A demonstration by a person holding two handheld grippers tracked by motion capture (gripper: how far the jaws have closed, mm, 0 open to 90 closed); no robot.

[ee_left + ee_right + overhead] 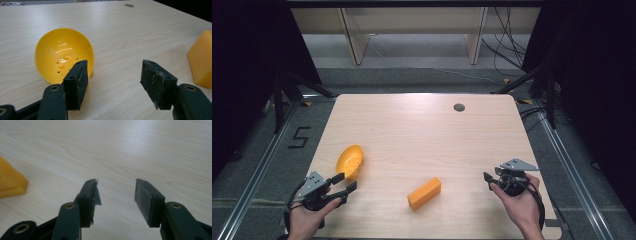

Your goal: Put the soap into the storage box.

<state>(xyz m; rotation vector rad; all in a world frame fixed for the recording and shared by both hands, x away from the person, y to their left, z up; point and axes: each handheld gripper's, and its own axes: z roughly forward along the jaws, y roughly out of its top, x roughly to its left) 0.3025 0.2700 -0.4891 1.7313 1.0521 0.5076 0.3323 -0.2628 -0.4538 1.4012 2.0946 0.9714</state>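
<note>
Desk (422, 125) is carrying everything, light wood top, small round grommet (459, 107) sitting at the far edge, well beyond both grippers.

Orange block (424, 193) is lying flat between the two grippers, nearer the person's edge. It is showing off to the right of the left gripper's jaws in the left gripper view (201, 60) and at the far left in the right gripper view (11, 182). Apart from both grippers.

Yellow bowl (350, 161) is lying tipped on its side, just beyond the left gripper and slightly left of its jaws, open face turned toward the gripper. Small holes are showing in its bottom (63, 60). Left jaw is sitting just in front of its rim; contact unclear.

Left gripper (343, 183) is standing moderately wide, nothing between the jaws, hovering low over the desk.

Right gripper (488, 178) is standing apart too, jaws empty, bare desk ahead of it (116, 191).
</note>
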